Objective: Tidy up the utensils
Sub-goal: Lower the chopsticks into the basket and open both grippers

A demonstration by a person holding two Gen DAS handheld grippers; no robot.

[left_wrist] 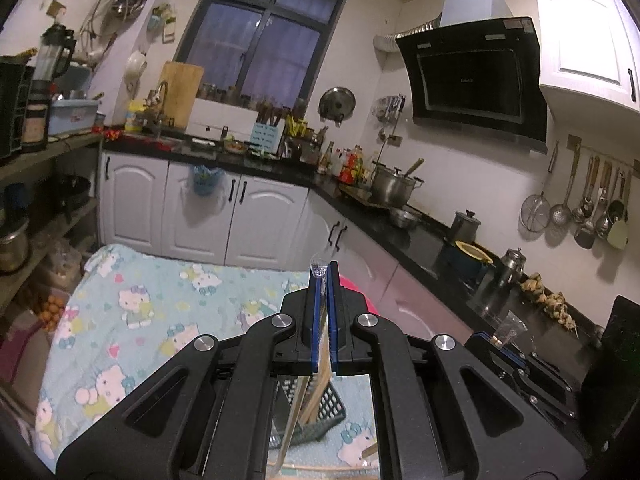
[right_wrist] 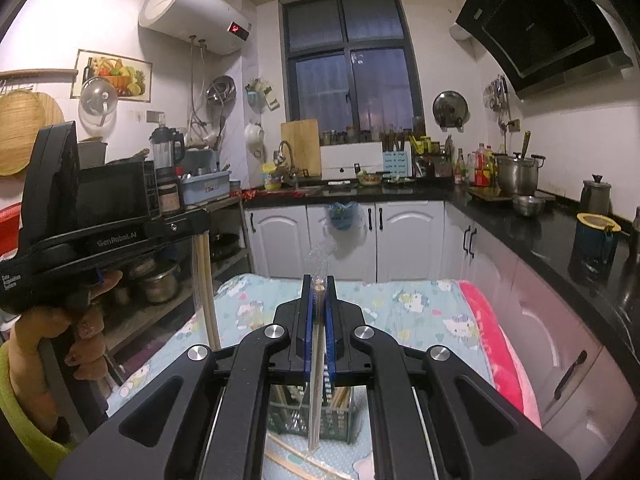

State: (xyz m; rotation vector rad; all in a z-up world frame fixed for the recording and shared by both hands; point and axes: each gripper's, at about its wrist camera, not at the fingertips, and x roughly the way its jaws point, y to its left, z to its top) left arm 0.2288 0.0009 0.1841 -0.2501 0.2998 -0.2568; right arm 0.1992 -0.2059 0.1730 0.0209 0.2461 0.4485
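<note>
We are holding both tools up above the table (left_wrist: pixel 132 304), which is covered in a cartoon-cat cloth, and each is clamped on a slim packet: the left gripper (left_wrist: pixel 323 270) is pinching a clear plastic sleeve (left_wrist: pixel 319 269) with pale sticks hanging below it, most likely wrapped chopsticks, and the right gripper (right_wrist: pixel 319 282) is squeezing a similar sleeve of chopsticks (right_wrist: pixel 318 276) whose crinkled plastic top is poking up past its fingertips. Seen from the right wrist, the left gripper (right_wrist: pixel 200 220) is carrying its long sticks (right_wrist: pixel 206 280) hanging straight down beside the table edge. Below and between the linkages of each tool, a dark slotted basket (left_wrist: pixel 326 412) is sitting on the cloth; in the right view this basket (right_wrist: pixel 312 420) is already holding upright chopsticks and what look like metal utensils, though the exact pieces are hard to tell. A few loose chopsticks (right_wrist: pixel 296 458) are lying on the cloth in front of it. To do this step well, we judge we should keep each packet vertical, centre it over an open compartment, lower it until the ends are resting on the basket floor, and only then loosen the grip, one hand at a time, so nothing is tipping the light basket over.
</note>
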